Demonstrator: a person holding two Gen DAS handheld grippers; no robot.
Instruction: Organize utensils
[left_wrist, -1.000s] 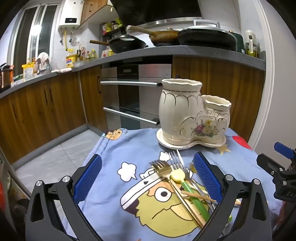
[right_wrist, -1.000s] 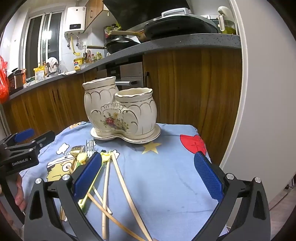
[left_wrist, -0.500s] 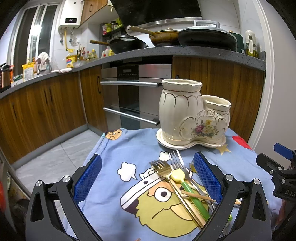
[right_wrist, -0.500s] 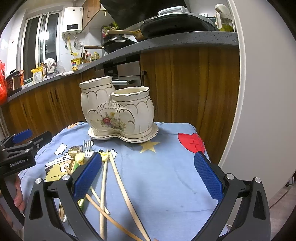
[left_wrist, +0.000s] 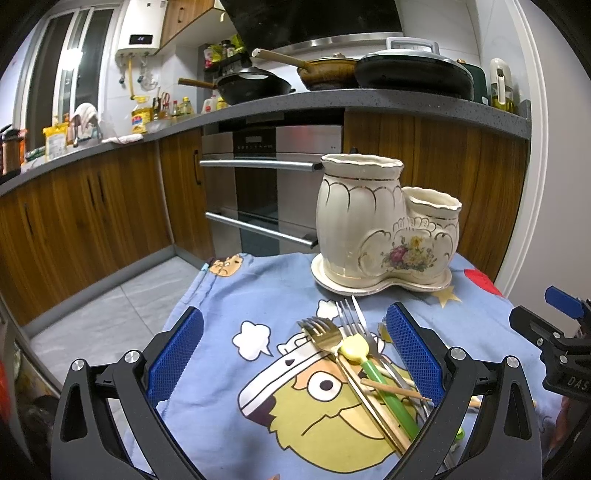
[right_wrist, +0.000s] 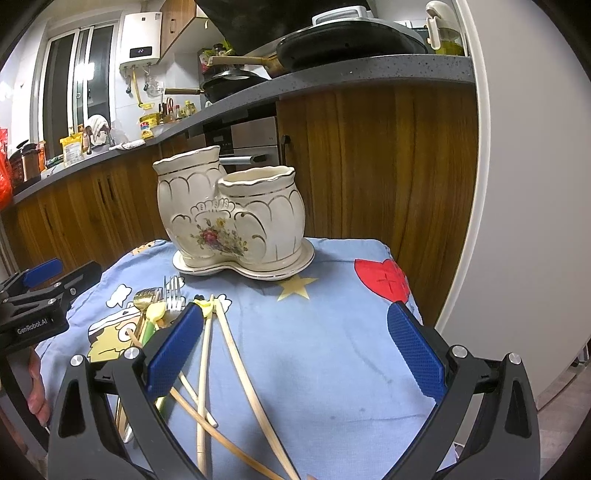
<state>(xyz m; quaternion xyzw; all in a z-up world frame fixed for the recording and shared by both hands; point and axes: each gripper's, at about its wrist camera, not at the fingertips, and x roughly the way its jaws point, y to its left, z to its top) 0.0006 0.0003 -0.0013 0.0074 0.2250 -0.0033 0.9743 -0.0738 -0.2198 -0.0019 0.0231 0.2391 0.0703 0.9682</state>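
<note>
Holder: cream ceramic two-pot utensil holder (left_wrist: 384, 229) with gold trim and a flower print, upright on its matching saucer, ahead of both grippers, both pots showing nothing inside.
Forks: gold metal fork (left_wrist: 325, 332) and silver metal fork (left_wrist: 347, 314) lie flat, tines toward the holder, just inside the left gripper's (left_wrist: 293, 354) right finger.
Spoon: yellow-headed green-handled plastic spoon (left_wrist: 373, 365) lies across them.
Chopsticks: pale wooden chopsticks (right_wrist: 225, 354) lie splayed by the right gripper's (right_wrist: 293, 354) left finger.

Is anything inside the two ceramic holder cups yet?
Nothing sticks out above either rim of the holder. Forks and chopsticks lie on the cloth. The cups' insides are hidden from both cameras.
</note>
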